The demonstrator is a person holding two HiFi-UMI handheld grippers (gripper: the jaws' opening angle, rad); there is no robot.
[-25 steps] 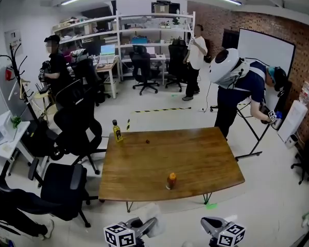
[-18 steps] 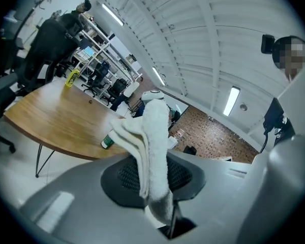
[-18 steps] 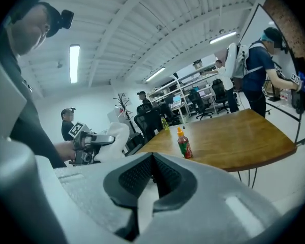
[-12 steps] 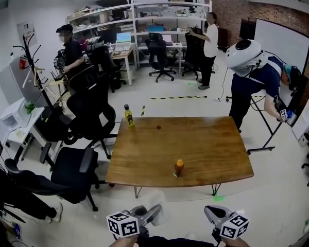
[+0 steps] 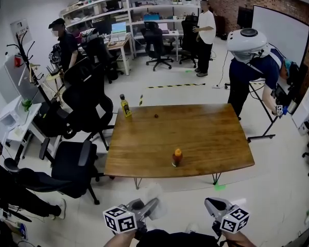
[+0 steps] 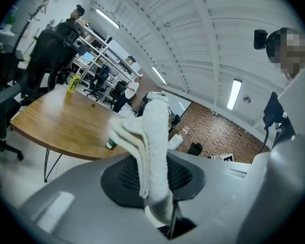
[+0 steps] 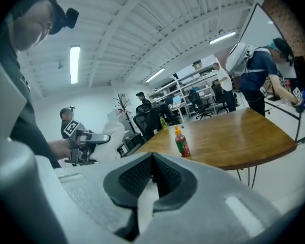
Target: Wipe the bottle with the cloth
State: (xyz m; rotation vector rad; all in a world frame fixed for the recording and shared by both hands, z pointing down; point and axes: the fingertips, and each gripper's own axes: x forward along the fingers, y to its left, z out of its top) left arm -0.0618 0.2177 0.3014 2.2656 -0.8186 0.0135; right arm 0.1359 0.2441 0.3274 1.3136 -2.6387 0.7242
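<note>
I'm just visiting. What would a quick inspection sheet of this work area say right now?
Surface: wooden table, mostly bare.
Job's things: red sauce bottle upright near the front edge; white cloth in the left tongs.
Clutter: yellow bottle at the far left corner; small dark thing nearby.
Tongs: left tongs shut on the cloth; right tongs shut, empty.
Cables: nothing seen.
Surroundings: office chairs, shelves, whiteboard, people.

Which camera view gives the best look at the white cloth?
The left gripper view: the cloth stands large and sharp at centre, clamped in the left gripper. The head view shows only a blurred white patch beside that gripper at the bottom edge; the right gripper view shows it small, off to the left.
</note>
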